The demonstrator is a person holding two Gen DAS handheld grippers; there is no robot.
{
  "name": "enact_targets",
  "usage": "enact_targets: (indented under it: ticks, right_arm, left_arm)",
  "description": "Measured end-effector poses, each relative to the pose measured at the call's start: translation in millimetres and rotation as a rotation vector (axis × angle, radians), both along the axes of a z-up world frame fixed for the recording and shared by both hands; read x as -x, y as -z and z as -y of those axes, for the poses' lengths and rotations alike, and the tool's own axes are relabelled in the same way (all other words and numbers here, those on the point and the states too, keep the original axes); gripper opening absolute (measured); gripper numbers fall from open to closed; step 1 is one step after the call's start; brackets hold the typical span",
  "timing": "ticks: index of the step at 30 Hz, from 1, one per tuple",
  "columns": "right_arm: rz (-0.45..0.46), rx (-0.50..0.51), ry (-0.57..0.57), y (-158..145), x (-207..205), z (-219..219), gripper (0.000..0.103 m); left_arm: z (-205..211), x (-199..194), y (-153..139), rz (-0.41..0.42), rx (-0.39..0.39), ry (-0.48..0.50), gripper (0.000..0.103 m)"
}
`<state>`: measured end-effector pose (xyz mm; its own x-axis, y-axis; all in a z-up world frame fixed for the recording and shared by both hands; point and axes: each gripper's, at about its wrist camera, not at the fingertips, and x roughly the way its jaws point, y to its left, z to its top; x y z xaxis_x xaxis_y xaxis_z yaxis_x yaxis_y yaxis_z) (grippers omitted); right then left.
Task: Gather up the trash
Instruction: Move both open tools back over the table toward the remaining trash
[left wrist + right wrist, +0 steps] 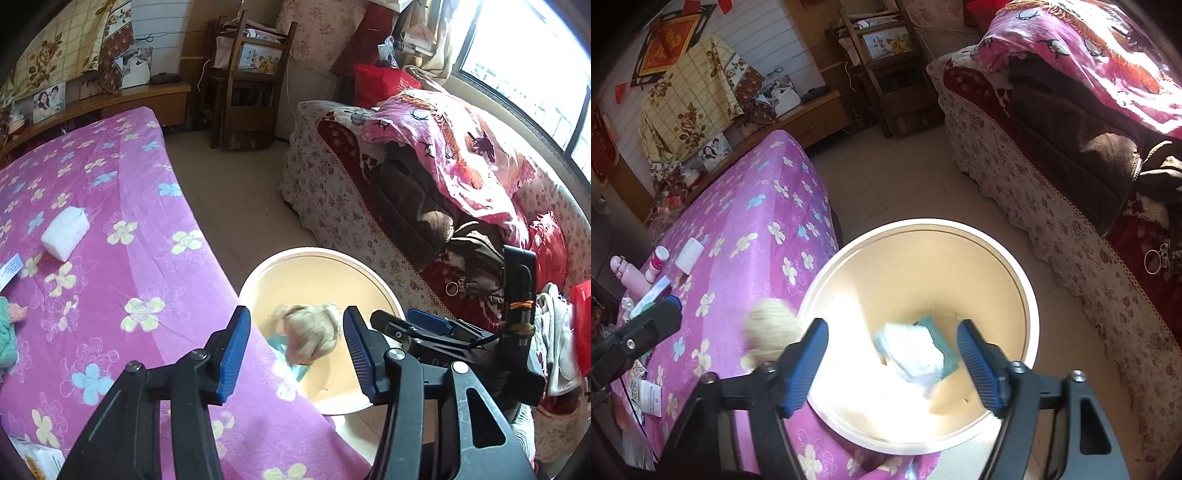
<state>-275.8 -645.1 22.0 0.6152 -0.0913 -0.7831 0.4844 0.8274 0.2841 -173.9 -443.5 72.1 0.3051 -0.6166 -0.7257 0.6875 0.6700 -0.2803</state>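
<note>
- Looking along my left gripper point(297, 354), I see its blue-padded jaws spread wide with nothing between them, poised above the round cream bin point(373, 275) that stands on the tiled floor point(236, 199) against the edge of the bed.
- My right gripper point(892, 363) is likewise spread apart and empty, hanging directly over the bin point(1028, 295).
- Pale crumpled wad point(312, 332): blurred, and seen over the bin's mouth from the left wrist; from the right wrist it point(770, 326) appears over the bedspread at the bin's rim. I cannot tell whether it rests on anything.
- White and teal packet point(916, 352): lies inside the bin, near its bottom, partly washed out by sunlight.
- Purple flowered bedspread point(122, 206): carries a white foam block point(65, 233) well away from the bin.
- Far end of the bed, right wrist view: a pink bottle point(629, 275), a small jar point(657, 262) and a flat box point(652, 295) lie close together.
- Sofa point(332, 199) with floral cover: stands across the floor from the bed, heaped with a pink blanket point(443, 147) and dark clothing.
</note>
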Motion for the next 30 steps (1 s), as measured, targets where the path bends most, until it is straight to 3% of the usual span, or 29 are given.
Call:
enact_targets:
  ticks: [17,30]
  right_arm:
    - [0.027,0.052,-0.029,-26.5,-4.7,-35.0,0.076]
    - [0.058,0.079,-0.110,-50.3,-26.1,-91.2,0.076]
  left_arm:
    - [-41.2,1.5,-13.3,0.062,-0.031,-0.076,0.054]
    - [-98.4,-2.4,-30.0,0.127,-0.028,-0.170,0.066]
